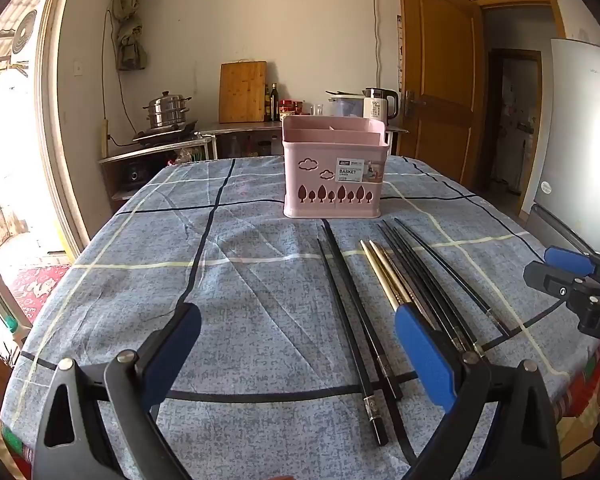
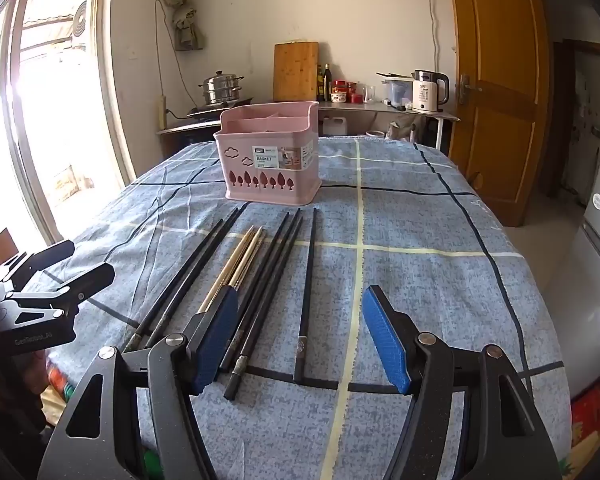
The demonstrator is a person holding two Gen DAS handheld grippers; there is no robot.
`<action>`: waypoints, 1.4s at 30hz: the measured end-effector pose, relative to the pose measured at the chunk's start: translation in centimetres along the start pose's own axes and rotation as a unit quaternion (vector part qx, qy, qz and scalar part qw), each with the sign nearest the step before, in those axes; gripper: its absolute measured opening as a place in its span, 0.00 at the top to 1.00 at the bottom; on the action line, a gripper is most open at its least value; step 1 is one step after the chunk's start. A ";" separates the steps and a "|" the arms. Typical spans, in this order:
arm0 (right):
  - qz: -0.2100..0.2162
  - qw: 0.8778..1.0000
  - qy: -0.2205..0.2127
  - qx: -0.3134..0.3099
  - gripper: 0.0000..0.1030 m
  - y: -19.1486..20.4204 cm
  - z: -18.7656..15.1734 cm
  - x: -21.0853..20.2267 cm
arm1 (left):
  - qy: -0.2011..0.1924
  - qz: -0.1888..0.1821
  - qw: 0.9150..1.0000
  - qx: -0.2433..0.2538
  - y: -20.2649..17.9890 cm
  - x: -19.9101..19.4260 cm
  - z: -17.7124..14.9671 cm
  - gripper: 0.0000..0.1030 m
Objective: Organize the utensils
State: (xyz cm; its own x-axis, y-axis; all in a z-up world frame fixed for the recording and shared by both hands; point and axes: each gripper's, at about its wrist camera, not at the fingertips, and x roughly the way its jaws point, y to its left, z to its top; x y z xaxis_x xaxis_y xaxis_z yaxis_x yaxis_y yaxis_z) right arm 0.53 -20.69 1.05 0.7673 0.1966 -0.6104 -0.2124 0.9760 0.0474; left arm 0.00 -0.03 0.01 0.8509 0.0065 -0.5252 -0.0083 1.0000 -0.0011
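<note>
A pink utensil basket [image 1: 334, 168] [image 2: 272, 164] stands upright at the far middle of the blue checked tablecloth [image 1: 220, 280] [image 2: 420, 260]. In front of it lie several chopsticks side by side: a black pair [image 1: 352, 320] [image 2: 192, 276], a gold pair [image 1: 384, 276] [image 2: 236, 264], more black ones [image 1: 420, 280] [image 2: 268, 280], and a single black one [image 1: 452, 272] [image 2: 308, 280]. My left gripper [image 1: 300, 344] [image 2: 76, 264] is open near the table's front edge, left of the row. My right gripper [image 2: 300, 332] [image 1: 556, 270] is open above the near ends, holding nothing.
Behind the table a counter [image 1: 240, 126] carries a steel steamer pot [image 1: 167, 110], a wooden cutting board [image 1: 242, 92], bottles and an electric kettle [image 2: 428, 92]. A wooden door [image 2: 496, 92] and a fridge [image 1: 580, 128] stand at the right. A bright glass doorway [image 2: 48, 100] is at the left.
</note>
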 end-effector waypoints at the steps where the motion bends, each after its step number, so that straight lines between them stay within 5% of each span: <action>1: 0.001 1.000 -0.001 0.000 0.36 0.0 0.0 0.0 | 0.000 0.000 1.000 0.001 0.0 0.0 0.0 0.04; 42: 0.002 1.000 -0.003 0.003 0.36 0.0 0.1 -0.4 | -0.005 -0.011 1.000 -0.002 -0.5 -0.6 0.4 0.04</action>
State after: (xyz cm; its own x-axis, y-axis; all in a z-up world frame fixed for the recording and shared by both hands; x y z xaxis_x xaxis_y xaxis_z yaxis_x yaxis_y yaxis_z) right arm 0.29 -20.70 1.35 0.7704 0.2010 -0.6050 -0.2119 0.9758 0.0543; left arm -0.36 -0.57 0.65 0.8564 -0.0148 -0.5161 0.0080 0.9998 -0.0154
